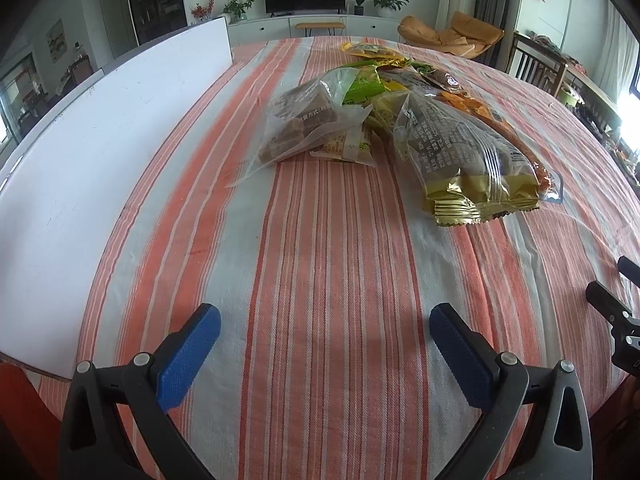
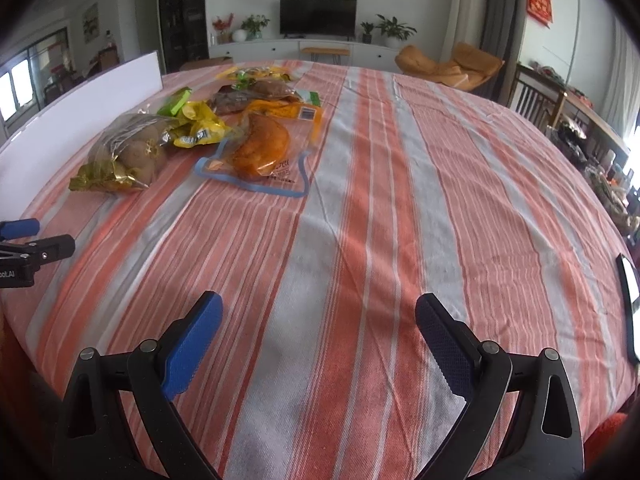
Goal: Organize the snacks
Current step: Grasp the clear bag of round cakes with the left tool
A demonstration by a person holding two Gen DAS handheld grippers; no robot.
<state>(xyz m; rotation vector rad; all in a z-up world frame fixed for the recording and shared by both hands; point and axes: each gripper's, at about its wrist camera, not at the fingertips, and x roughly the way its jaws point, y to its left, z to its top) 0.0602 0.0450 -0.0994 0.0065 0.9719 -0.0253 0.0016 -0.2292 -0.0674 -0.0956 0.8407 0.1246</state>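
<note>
White board (image 1: 100,152) beside snack pile (image 1: 400,120)

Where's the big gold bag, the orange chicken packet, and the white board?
gold bag (image 1: 460,160), left wrist view, on its clear printed middle.
orange chicken packet (image 2: 262,148), right wrist view, on the orange meat.
white board (image 1: 92,152), left wrist view, on its flat face.
</note>
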